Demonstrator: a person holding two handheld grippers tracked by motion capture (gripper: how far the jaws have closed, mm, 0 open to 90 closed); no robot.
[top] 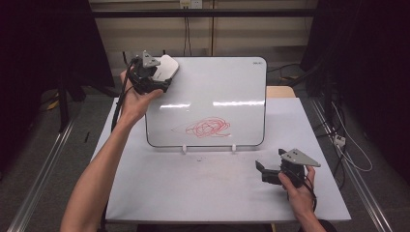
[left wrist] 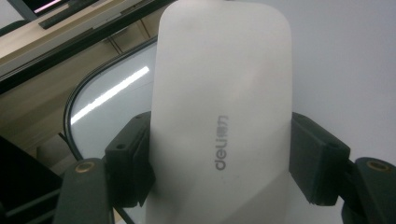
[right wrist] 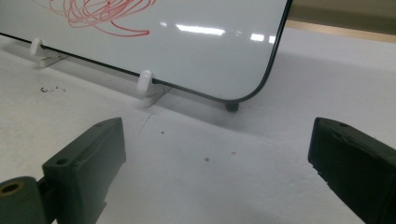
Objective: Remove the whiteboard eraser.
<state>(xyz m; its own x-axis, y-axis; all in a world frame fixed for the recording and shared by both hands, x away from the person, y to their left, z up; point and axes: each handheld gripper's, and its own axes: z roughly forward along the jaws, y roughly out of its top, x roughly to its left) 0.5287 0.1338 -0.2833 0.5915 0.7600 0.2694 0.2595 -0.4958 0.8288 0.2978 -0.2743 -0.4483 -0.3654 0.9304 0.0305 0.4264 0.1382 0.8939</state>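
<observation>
Left gripper (top: 155, 76) clenched on whiteboard eraser (left wrist: 219, 116), apparently against board's top-left corner; red scribble (top: 208, 127) below-right; right gripper (right wrist: 215, 163) released.

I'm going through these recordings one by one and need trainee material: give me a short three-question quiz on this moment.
1. True or false: the left gripper is shut on the white eraser.
2. Where on the whiteboard is the red scribble? A) top right corner B) lower middle C) left edge
3. What lies between the jaws of the right gripper?

Key
1. True; both pads press on its sides, up by the board's top left corner.
2. B
3. Nothing; the jaws stand wide apart over the white table, in front of the board's lower right corner.
</observation>
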